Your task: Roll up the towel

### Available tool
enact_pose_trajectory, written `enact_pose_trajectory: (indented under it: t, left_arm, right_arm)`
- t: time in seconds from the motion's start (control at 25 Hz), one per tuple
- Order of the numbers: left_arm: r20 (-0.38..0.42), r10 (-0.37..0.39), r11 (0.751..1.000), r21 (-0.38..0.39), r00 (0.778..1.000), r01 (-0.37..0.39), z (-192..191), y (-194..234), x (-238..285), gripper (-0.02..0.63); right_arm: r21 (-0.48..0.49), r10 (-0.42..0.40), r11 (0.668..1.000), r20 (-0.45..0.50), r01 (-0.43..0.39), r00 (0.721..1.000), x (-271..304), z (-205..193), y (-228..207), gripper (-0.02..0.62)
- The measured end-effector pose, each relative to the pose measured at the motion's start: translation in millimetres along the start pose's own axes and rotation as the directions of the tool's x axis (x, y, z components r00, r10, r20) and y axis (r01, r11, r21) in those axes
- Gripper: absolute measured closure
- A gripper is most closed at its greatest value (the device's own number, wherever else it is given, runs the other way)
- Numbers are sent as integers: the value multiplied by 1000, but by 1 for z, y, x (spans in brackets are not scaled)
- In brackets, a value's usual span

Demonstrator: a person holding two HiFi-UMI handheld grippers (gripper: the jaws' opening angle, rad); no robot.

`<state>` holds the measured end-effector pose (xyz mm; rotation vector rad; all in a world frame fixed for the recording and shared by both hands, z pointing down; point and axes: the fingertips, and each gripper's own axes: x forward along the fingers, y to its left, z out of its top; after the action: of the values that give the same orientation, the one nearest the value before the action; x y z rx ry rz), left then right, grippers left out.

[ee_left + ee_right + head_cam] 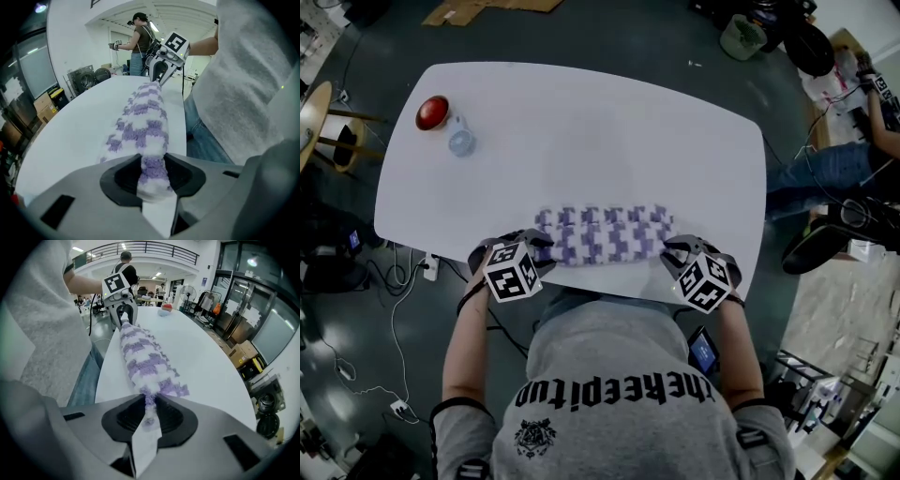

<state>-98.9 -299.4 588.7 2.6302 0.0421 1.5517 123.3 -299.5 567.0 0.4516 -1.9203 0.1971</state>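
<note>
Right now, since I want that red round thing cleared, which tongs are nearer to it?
Left. The left tongs pinch the end of the towel on the same side as the red round thing; the right tongs pinch the opposite end, farther away.

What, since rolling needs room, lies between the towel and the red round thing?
Only a small clear item beside the red round thing. The rest of the table up to the towel is bare, as the head view shows.

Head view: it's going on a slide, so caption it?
Left tool and right tool clamp opposite ends of the checked towel on the table.
</note>
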Motion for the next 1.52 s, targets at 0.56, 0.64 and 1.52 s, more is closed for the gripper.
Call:
enact_pose_trajectory:
  t: [0.56,0.64,1.52]
  left_arm:
    - [130,44,982,-189,991,-19,4,47,-19,445]
    - [133,58,980,-198,989,-31,10,48,-18,445]
    - [152,28,978,-209,988,4,-8,91,-31,423]
  right_arm:
    - [85,-64,995,65,58,996,0,22,-40,518]
    - [91,-80,993,64,74,995,-3,18,-42,517]
    - [138,-177,975,-3,176,984,21,47,-78,509]
